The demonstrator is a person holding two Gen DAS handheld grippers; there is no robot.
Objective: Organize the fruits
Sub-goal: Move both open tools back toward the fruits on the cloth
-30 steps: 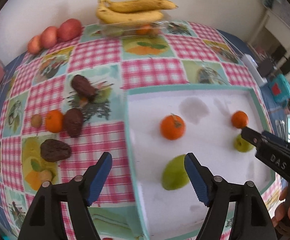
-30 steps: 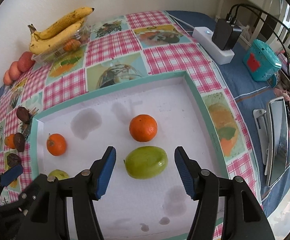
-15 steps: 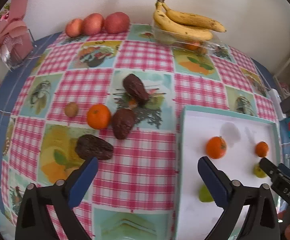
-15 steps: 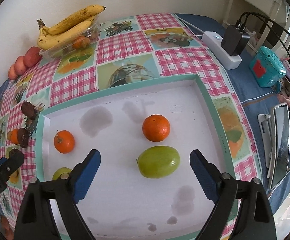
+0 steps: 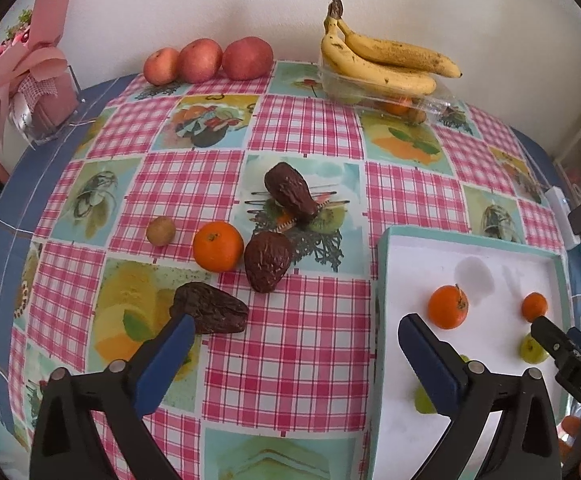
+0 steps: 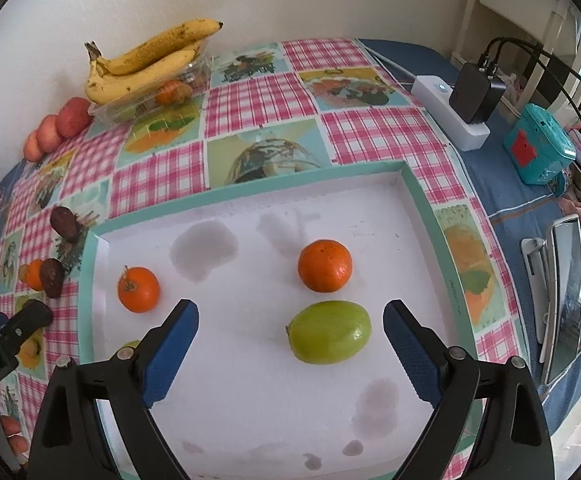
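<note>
A white tray with a teal rim point(image 6: 422, 208) holds two oranges point(image 6: 324, 266) point(image 6: 138, 289) and a large green fruit point(image 6: 330, 332). My right gripper point(image 6: 290, 308) hovers over it; its jaws are opening, and the green fruit lies between them untouched. A second green fruit point(image 5: 424, 400) is half hidden behind a finger. My left gripper point(image 5: 296, 324) stands open and empty over the checked cloth at the tray's left rim point(image 5: 382, 264). Ahead of it lie three dark wrinkled fruits point(image 5: 210, 308) point(image 5: 268, 262) point(image 5: 290, 194), an orange point(image 5: 218, 246) and a small brown fruit point(image 5: 161, 231).
Bananas point(image 5: 382, 62) rest on a clear plastic box at the wall, with three red apples point(image 5: 206, 60) to their left. A pink gift box point(image 5: 38, 92) stands far left. Right of the tray are a power strip point(image 6: 462, 116), a teal box point(image 6: 538, 148) and a propped screen point(image 6: 566, 292).
My left gripper has swung left from above the tray to the tablecloth, and its jaws have widened. My right gripper's jaws have spread apart around the green fruit.
</note>
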